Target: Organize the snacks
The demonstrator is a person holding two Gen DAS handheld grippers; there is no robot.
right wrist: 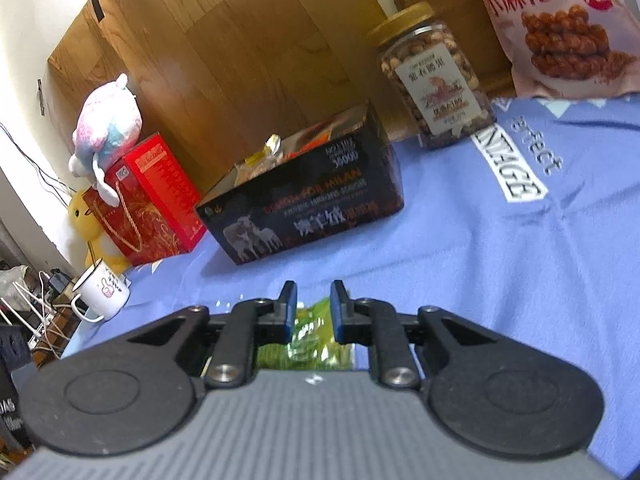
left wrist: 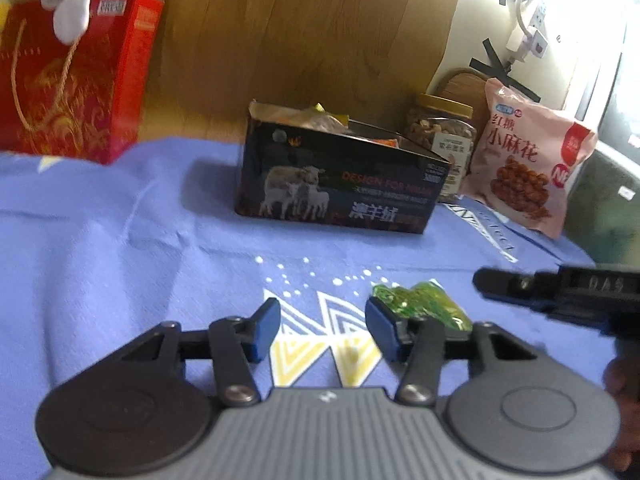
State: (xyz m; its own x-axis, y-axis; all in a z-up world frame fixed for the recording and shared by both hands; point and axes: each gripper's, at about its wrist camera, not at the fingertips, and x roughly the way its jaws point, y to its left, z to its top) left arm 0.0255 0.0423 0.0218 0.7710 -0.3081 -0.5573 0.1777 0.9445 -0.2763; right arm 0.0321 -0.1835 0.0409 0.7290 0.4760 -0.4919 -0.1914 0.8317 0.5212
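A green snack packet (left wrist: pixel 424 304) lies on the blue cloth (left wrist: pixel 120 240), just beyond my left gripper's right finger. My left gripper (left wrist: pixel 325 330) stands open over the cloth's zigzag print, with nothing between its pads. In the right wrist view, my right gripper (right wrist: pixel 314 308) has its blue pads close together on the green packet (right wrist: pixel 312 328), which bulges between and below them. The right gripper (left wrist: pixel 482 282) reaches in from the right edge of the left wrist view. A black open-top box (left wrist: pixel 340 184) with a sheep picture stands farther back, with several packets inside.
A nut jar (right wrist: pixel 436 76) and a pink bag of fried twists (right wrist: pixel 560 20) stand right of the black box (right wrist: pixel 304 216). A red gift bag (right wrist: pixel 152 200) with a plush toy (right wrist: pixel 108 128) on top is on the left, with a white mug (right wrist: pixel 104 288) near the cloth's edge.
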